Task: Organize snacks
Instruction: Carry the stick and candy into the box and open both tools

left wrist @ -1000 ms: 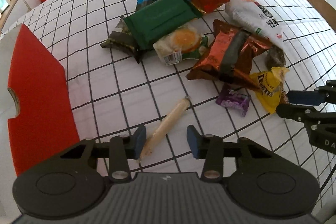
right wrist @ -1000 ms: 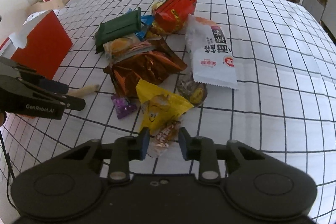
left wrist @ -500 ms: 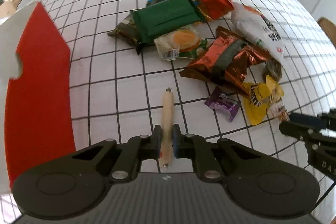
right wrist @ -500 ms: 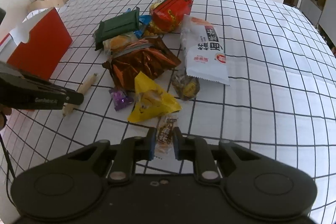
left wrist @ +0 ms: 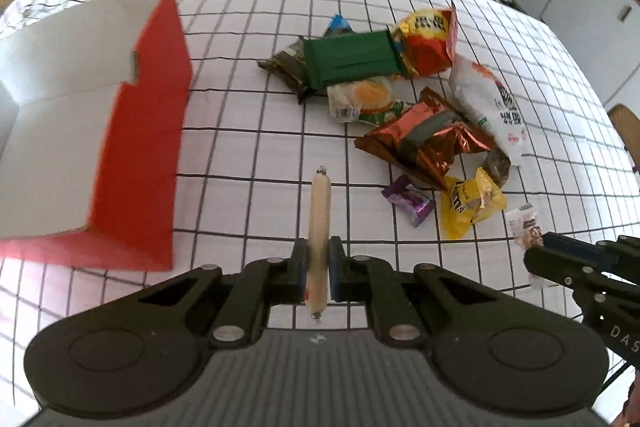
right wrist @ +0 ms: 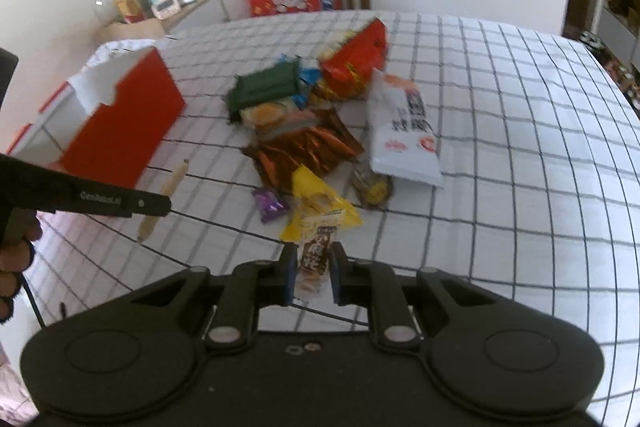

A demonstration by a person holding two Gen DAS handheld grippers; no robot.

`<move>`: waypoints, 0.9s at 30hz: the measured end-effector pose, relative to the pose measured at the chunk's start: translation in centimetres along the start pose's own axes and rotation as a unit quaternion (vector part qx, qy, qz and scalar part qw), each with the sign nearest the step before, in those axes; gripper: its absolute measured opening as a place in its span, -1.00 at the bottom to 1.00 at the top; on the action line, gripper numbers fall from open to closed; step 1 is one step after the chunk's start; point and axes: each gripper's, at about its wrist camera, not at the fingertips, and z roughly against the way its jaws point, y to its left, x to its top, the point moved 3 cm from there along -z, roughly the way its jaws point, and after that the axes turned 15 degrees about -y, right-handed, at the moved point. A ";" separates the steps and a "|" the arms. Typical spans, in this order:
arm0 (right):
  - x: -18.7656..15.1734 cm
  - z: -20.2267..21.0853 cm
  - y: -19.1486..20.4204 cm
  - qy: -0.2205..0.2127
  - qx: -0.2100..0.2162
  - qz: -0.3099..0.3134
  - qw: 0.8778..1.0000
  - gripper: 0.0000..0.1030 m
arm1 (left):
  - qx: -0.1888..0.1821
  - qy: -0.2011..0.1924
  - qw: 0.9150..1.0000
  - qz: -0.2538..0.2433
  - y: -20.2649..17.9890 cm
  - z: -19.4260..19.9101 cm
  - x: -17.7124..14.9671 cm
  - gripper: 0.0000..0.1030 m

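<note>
A table [left wrist: 400, 3] under a white cloth with a black grid carries everything. An open red box [left wrist: 144, 147] with a white inside stands by its left edge, as the left wrist camera sees it. Near the middle of the table lies a heap of snacks: a white packet [left wrist: 490, 107] on the side toward the right edge, a green packet [left wrist: 352, 57] at the far end of the heap with a red and yellow bag [left wrist: 430, 39] touching it, and a copper foil bag [left wrist: 424, 139] nearer the cameras. At the near end of the heap lie a yellow pouch [left wrist: 468, 203] and, just beside it, a small purple candy [left wrist: 408, 201].

The left gripper [left wrist: 318, 267] is clamped on a pale sausage stick [left wrist: 319, 211], held clear of the cloth between the box and the heap. The right gripper [right wrist: 314, 273] is clamped on a small brown-labelled snack pack [right wrist: 318, 253], lifted just in front of the yellow pouch.
</note>
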 end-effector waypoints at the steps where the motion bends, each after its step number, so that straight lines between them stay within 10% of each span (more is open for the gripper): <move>1: 0.2 0.1 0.3 -0.002 0.006 0.003 1.000 -0.71 | 0.001 -0.003 1.000 0.002 0.0 0.4 0.0 -0.81; 27: 9.6 -3.9 16.0 -0.037 0.127 0.087 0.987 -0.71 | 0.053 -0.071 0.995 0.052 11.6 8.1 4.9 -0.80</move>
